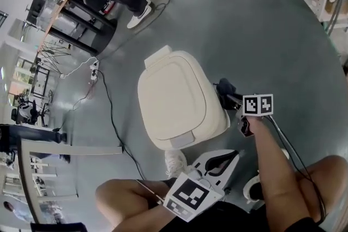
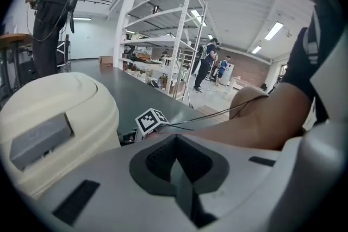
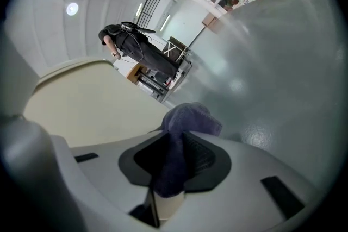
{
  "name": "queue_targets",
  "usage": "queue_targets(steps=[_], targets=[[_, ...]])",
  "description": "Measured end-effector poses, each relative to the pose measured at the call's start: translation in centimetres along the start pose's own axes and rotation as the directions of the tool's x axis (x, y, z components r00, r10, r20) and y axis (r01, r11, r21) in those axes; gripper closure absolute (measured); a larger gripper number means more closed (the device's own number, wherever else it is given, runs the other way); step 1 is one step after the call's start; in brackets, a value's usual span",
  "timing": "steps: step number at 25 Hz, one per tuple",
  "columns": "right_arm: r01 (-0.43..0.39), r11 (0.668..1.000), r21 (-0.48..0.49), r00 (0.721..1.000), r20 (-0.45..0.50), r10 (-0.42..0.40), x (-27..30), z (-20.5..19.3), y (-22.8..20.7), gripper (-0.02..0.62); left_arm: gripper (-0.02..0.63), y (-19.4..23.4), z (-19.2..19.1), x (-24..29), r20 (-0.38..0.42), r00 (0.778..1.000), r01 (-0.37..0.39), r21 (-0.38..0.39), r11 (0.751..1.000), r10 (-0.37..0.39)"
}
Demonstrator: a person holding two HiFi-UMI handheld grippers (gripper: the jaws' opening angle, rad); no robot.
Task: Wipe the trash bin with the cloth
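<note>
Cloth [image 3: 187,119] is the working piece: a small purple-grey rag, fuzzy and limp, bunched into a knob above the right gripper [image 3: 174,161], whose jaws are clamped on its folded middle; soft and light, it will likely flatten and drag under pressure, so a grip low on the bunch seems sound; it sits close beside the right flank of the trash bin [image 1: 176,98], though contact cannot be made out; the bin stands on the glossy grey floor [image 1: 244,24], cream plastic, smooth, round-cornered, lid closed, with a grey front tab [image 2: 41,138]; probably light and apt to slide when rubbed; the left gripper [image 2: 176,165] hangs near the bin's front, jaws together on nothing.
</note>
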State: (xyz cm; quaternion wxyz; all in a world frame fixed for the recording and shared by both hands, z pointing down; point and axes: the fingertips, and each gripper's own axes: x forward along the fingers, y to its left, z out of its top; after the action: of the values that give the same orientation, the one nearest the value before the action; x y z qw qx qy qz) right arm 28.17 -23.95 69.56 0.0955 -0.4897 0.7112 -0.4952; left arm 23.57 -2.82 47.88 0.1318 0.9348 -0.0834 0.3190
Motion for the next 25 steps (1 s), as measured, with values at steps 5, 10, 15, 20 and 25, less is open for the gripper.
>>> queue_targets(steps=[5, 10, 15, 20, 25], targets=[[0.063, 0.998, -0.017, 0.994, -0.085, -0.064, 0.8, -2.2, -1.4, 0.515, 0.609, -0.9, -1.1, 0.5, -0.038, 0.998, 0.045, 0.010, 0.999, -0.044], [0.075, 0.997, 0.025, 0.994, -0.085, -0.073, 1.0, -2.3, -1.7, 0.515, 0.609, -0.2, -0.8, -0.3, -0.017, 0.999, 0.028, 0.013, 1.000, -0.028], [0.087, 0.996, -0.036, 0.995, -0.046, -0.088, -0.6, 0.5, -0.3, 0.515, 0.609, -0.3, -0.4, -1.5, 0.031, 0.999, 0.027, 0.016, 0.999, -0.028], [0.111, 0.992, -0.061, 0.989, 0.109, -0.104, -4.4, 5.3, 2.8, 0.515, 0.609, 0.2, -0.1, -4.6, 0.079, 0.996, 0.041, -0.065, 0.997, -0.035], [0.137, 0.980, -0.145, 0.956, 0.279, -0.093, -9.5, 11.2, 8.5, 0.515, 0.609, 1.8, 1.1, -8.6, 0.161, 0.986, -0.046, -0.021, 0.999, 0.049]])
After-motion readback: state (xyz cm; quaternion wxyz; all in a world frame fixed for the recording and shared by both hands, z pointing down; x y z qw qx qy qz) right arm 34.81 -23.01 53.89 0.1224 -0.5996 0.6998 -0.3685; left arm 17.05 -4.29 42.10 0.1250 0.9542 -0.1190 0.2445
